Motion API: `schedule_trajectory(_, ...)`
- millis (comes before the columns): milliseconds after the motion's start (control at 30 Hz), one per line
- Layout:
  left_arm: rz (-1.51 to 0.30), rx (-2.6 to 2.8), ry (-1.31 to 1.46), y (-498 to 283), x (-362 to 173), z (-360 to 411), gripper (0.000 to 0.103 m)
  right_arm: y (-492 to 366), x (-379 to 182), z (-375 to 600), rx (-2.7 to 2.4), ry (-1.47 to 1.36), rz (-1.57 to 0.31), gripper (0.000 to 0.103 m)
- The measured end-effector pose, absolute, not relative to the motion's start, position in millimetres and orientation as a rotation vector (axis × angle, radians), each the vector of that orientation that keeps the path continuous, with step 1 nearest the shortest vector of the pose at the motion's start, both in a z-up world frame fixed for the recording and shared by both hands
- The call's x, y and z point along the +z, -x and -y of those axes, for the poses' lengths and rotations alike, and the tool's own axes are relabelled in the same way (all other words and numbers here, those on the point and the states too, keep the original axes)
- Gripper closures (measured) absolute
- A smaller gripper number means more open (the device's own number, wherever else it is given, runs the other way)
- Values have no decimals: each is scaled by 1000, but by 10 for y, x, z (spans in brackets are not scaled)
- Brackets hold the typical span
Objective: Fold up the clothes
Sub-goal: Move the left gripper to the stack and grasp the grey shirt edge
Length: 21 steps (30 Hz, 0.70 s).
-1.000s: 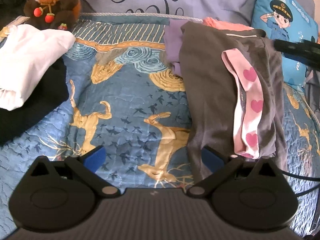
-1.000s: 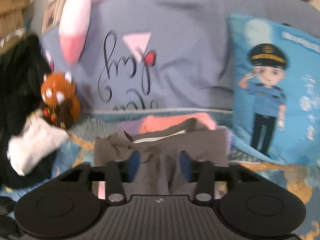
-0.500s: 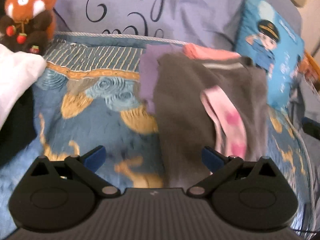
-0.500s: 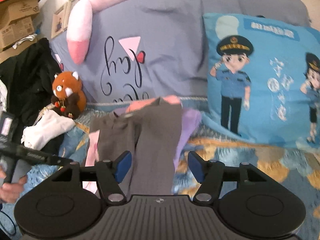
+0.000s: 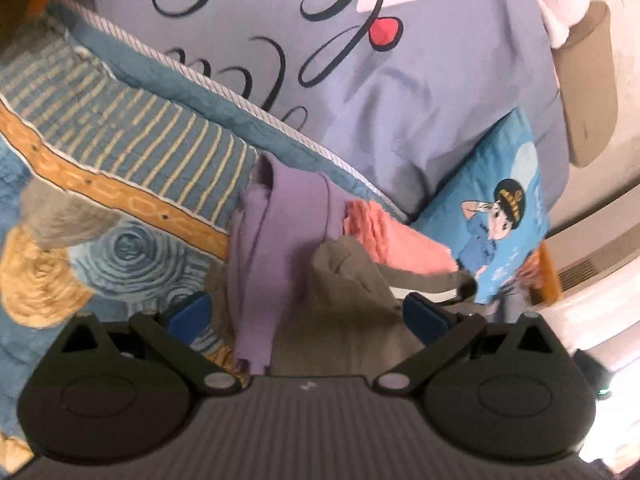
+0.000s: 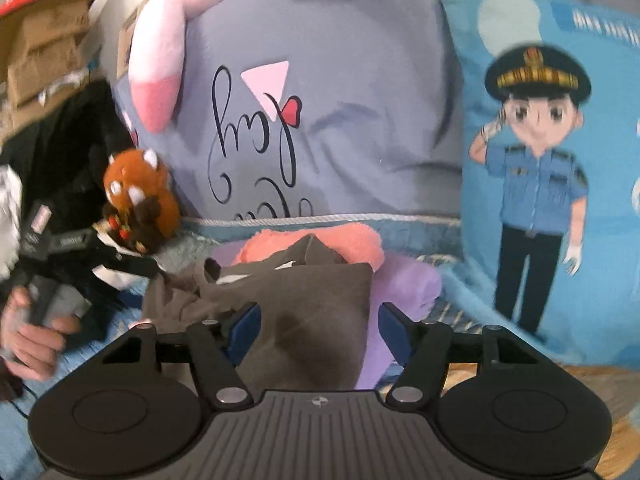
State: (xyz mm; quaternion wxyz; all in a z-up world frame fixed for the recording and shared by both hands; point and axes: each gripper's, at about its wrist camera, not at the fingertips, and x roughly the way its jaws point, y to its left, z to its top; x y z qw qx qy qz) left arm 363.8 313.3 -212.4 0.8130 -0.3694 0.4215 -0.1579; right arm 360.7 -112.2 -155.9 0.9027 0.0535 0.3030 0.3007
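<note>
Left gripper [image 5: 306,316] spread wide, blue pads [image 5: 190,312] well apart, nothing clamped; grey garment [image 5: 340,320] and lilac garment [image 5: 260,256] lying between and just ahead of the fingers, coral fleece piece [image 5: 394,246] a little farther ahead and to the right. Beyond those, patterned blue quilt [image 5: 120,160] off to the left, lavender pillow with black script [image 5: 360,92] straight ahead, blue cartoon-officer cushion [image 5: 496,220] ahead on the right. Right gripper [image 6: 320,330] likewise spread, pads [image 6: 244,328] apart and gripping nothing, poised over the same stack: grey garment [image 6: 304,304] directly between the fingers, lilac layer [image 6: 404,284] peeking out under the right finger, coral fleece [image 6: 352,240] just past the grey. Far left of the right tongs, a hand [image 6: 32,332] wrapped around the handle of the other gripper. Red panda plush [image 6: 140,196] ahead to the left, against the lavender pillow [image 6: 340,120]; officer cushion [image 6: 540,180] ahead on the right. Some motion blur in both views.
</note>
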Motion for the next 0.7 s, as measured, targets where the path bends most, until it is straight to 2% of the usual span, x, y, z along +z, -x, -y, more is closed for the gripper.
schedule_trajectory(33, -886, -362, 787, -3635, -2114, -3120, 1, -3619, -1582, 1139, 637, -134, -637, 42)
schedule_trajectory(100, -858, -410, 783, -3630, -2094, -3094, 2, -3638, -1615, 1142, 657, -162, -660, 57)
schedule_trajectory(133, -844, -434, 781, -3628, -2084, -3079, 4, -3637, -1620, 1141, 659, -171, -665, 75)
schedule_trajectory(167, -834, -458, 785, -3633, -2071, -3045, 6, -3637, -1625, 1140, 661, -180, -670, 89)
schedule_trajectory(200, -823, -481, 790, -3639, -2053, -3006, 11, -3637, -1630, 1139, 663, -189, -674, 89)
schedule_trajectory(300, -799, -525, 795, -3659, -2008, -2883, 14, -3616, -1620, 1145, 663, -213, -674, 87)
schedule_trajectory(400, -820, -515, 851, -3727, -2076, -2848, 24, -3604, -1603, 1144, 651, -208, -660, 75)
schedule_trajectory(467, -839, -504, 925, -3780, -2167, -2871, 40, -3619, -1603, 1144, 632, -211, -649, 59)
schedule_trajectory(500, -851, -493, 952, -3795, -2212, -2881, 54, -3636, -1609, 1135, 619, -206, -641, 57)
schedule_trajectory(533, -863, -477, 961, -3798, -2243, -2887, 63, -3653, -1614, 1127, 605, -202, -634, 57)
schedule_trajectory(633, -878, -443, 935, -3792, -2278, -2854, 77, -3709, -1639, 1084, 574, -187, -635, 59)
schedule_trajectory(700, -865, -425, 941, -3761, -2270, -2858, 83, -3693, -1629, 1059, 577, -177, -625, 85)
